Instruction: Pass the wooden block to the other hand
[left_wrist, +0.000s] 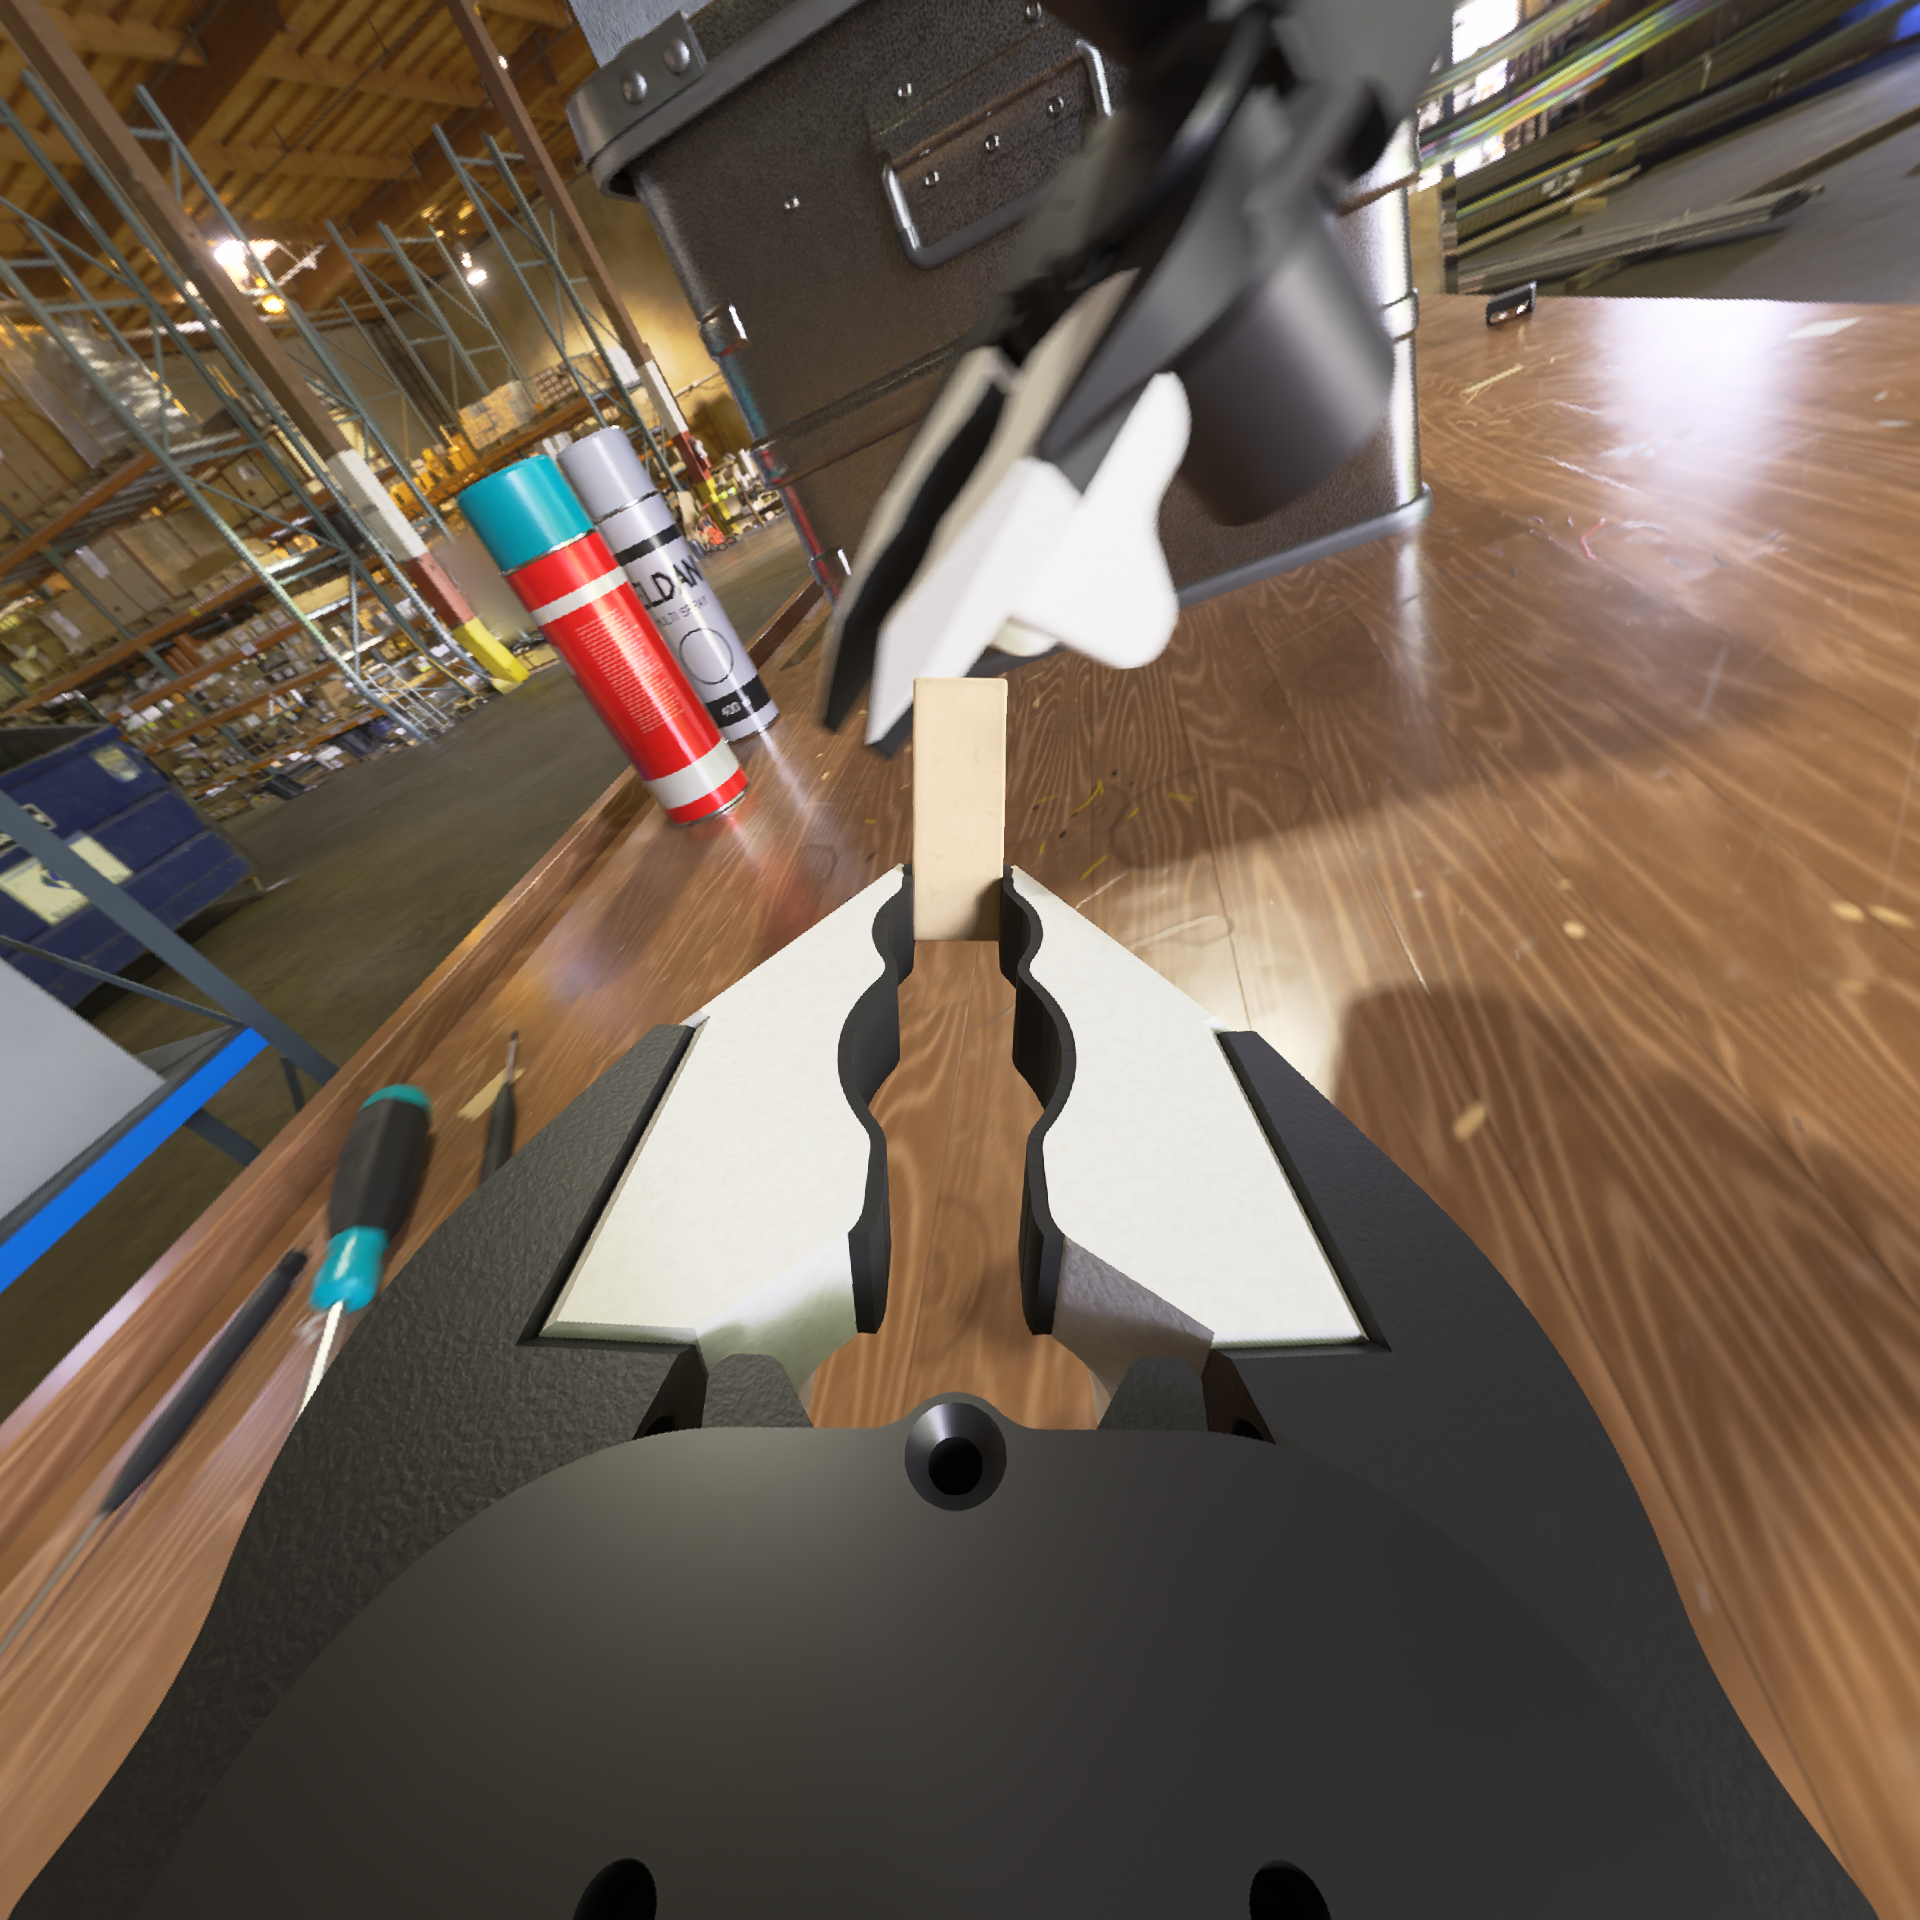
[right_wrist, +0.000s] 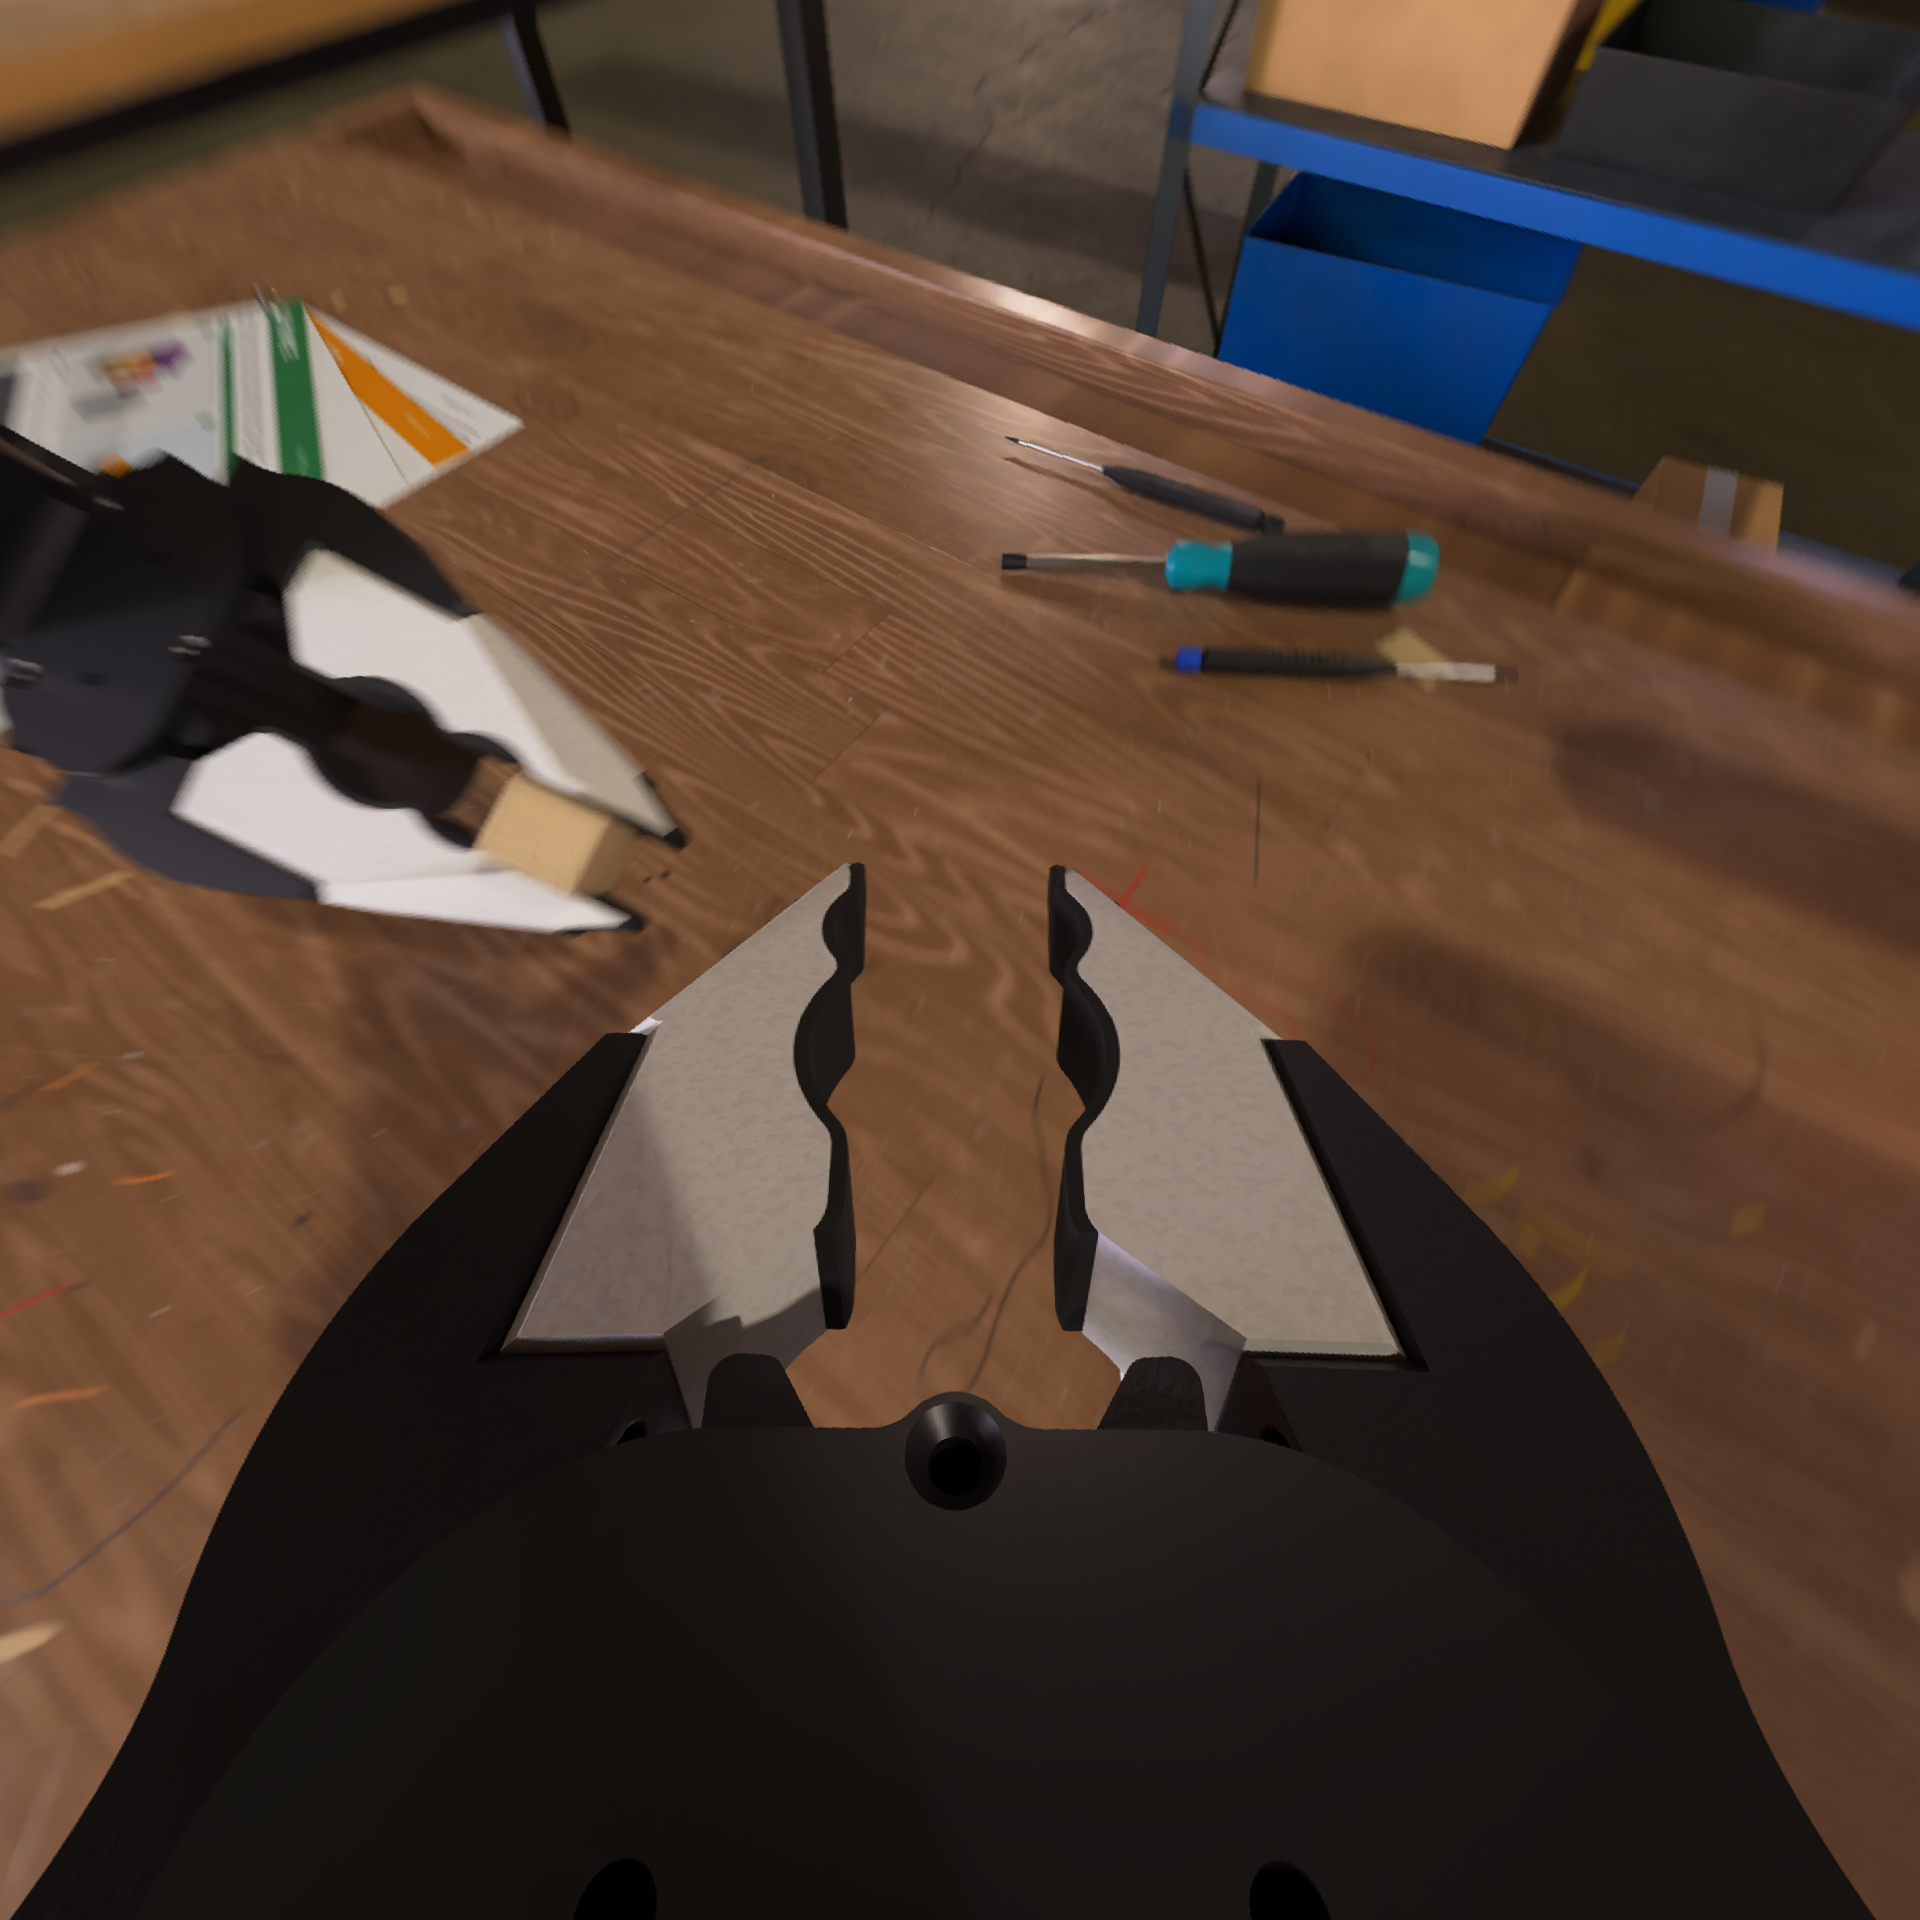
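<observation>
Wooden block (left_wrist: 958, 800) pinched at left claw (left_wrist: 956, 902) tips, right claw (right_wrist: 956, 883) spread, empty, just beside, above bare tabletop (right_wrist: 1039, 727).

Pale wooden block (left_wrist: 958, 805) pinched by its end between the left tool's (left_wrist: 956, 883) fingertips.

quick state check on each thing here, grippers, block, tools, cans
left hand-held gripper: shut on wooden block
wooden block: held off the table, far end free
right hand-held gripper: open, empty
spray cans: upright, capped
teal-handled screwdriver: lying flat on the table
case: closed
</observation>
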